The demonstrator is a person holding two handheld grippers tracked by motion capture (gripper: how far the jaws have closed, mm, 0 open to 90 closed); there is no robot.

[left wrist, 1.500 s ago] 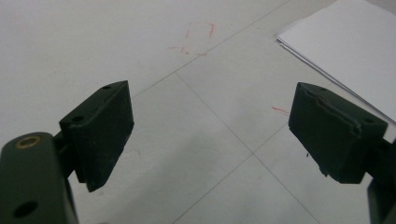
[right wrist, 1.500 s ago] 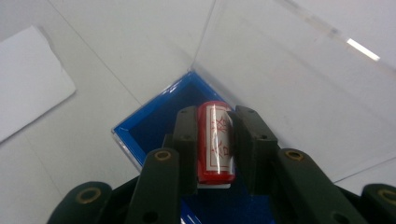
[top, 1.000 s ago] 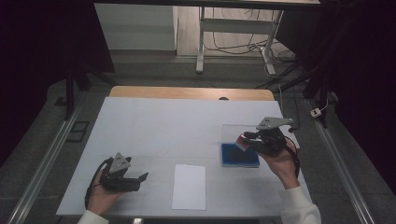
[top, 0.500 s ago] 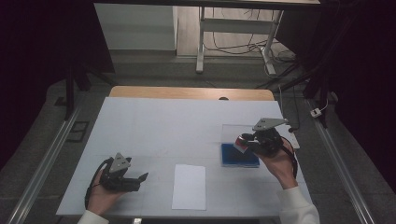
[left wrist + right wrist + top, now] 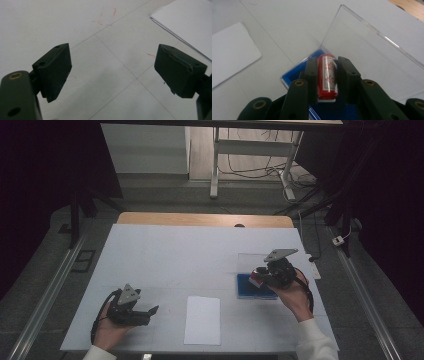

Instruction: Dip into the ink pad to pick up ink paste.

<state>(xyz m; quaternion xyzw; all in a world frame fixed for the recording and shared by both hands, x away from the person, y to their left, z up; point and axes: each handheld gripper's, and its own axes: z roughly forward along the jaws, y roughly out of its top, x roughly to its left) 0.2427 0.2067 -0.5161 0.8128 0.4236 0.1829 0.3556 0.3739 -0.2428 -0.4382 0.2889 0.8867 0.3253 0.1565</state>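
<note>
The right gripper is clenched on a red cylindrical stamp (white label, red characters), held over a blue ink pad whose clear hinged lid stands open. The left gripper rests spread wide, holding nothing. White paper lies between them on the smooth white table.

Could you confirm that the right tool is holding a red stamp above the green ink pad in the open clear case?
Not quite: the ink pad is blue, not green, as the right gripper view shows. The rest stands: the right tool is shut on the red stamp above the pad in the open clear case.
</note>
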